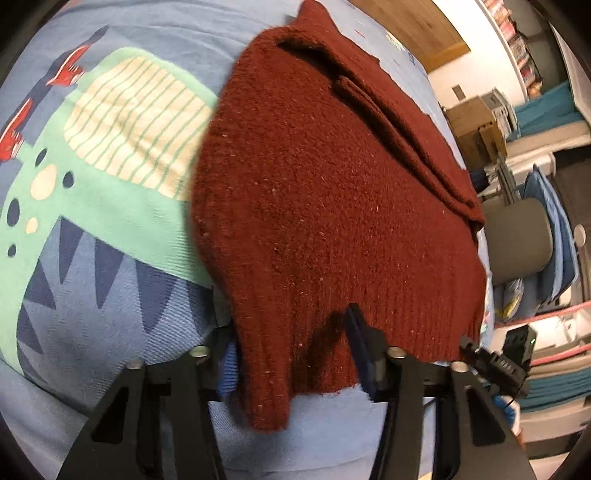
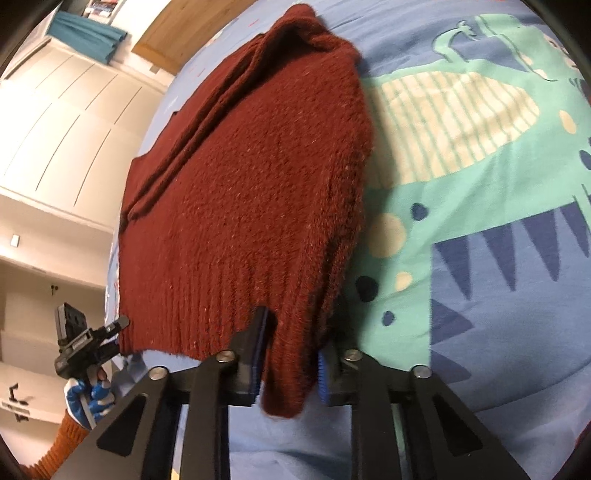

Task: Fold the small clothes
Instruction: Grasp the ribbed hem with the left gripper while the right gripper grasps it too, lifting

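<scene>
left claw (image 1: 291,332) clamps maroon sweater (image 1: 314,184) hem | right claw (image 2: 299,321) pinches its corner | dinosaur bedsheet (image 1: 110,295) beneath

Sweater (image 1: 332,206): dark maroon knit w/ tiny pale flecks, ribbed hem. Bedsheet (image 1: 155,29): light blue, printed w/ mint-green dinosaur (image 1: 110,236) – cream belly w/ green stripes, cream + navy spots, navy triangle spikes, red bits along one edge. Left gripper (image 1: 295,354) & right gripper (image 2: 288,365): black w/ blue pads. Glove (image 2: 86,400) on hand: blue + white; sleeve (image 2: 61,445): rust-orange rib knit. Curtain (image 2: 86,35): teal. Wardrobe doors (image 2: 62,129): cream.
</scene>
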`<state>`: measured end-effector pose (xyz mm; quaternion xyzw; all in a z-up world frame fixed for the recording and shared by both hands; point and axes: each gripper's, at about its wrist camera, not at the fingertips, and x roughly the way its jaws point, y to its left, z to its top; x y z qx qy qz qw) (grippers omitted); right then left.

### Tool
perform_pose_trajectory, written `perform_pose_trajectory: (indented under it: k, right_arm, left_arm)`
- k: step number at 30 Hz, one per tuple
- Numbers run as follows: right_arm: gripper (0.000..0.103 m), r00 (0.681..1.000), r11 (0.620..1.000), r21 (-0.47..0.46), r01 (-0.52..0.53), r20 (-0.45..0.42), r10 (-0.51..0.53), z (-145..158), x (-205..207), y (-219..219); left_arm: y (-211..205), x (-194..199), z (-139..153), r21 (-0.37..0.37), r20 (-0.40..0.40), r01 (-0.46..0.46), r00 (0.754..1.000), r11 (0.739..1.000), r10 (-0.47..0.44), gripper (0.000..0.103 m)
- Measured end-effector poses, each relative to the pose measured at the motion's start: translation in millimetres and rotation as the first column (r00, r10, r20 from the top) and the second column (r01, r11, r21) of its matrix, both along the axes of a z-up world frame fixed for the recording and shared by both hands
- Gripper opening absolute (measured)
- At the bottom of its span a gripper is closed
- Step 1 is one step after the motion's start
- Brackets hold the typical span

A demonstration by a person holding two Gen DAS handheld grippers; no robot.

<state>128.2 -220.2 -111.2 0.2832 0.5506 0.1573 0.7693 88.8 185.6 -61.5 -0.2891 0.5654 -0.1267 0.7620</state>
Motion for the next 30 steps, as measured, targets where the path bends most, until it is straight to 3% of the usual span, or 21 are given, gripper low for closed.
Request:
perform_pose_trajectory:
  k: [2,6,14,20,30]
  right_arm:
    - [0.014,1.0,1.0,0.003,-0.017,-0.003,0.017,-1.7,1.1,4.4]
    - [0.012,1.0,1.0,0.012,-0.017,-0.007,0.017,-2.9,1.8,5.8]
    - [0.01,1.0,1.0,-0.003,-0.012,0.024,0.012,4.8,-1.5,10.9]
    - [0.009,0.998,1.0,0.021,-0.007,0.061,0.006,13.8,-1.6,12.1]
    - [0.009,0.985,0.994,0.108,0.013,0.17,-0.031,53.7,5.2,4.4]
  left_arm:
    - [4.9,-0.8,-3.6,-0.042,-0.01,-0.015,1.0,0.999,0.015,0.018]
    - [4.6,0.0,-3.3,-0.043,-0.008,-0.006,1.0,0.999,0.006,0.011]
    - [7.7,-4.2,3.1,-0.035,0.03,-0.016,0.999,0.999,0.017,0.009]
    - [3.8,-8.3,14.2,0.017,0.073,-0.013,0.997,1.0,0.011,0.008]
    - [6.1,-2.0,48.9,-0.012,0.152,-0.028,0.988,1.0,0.03,0.008]
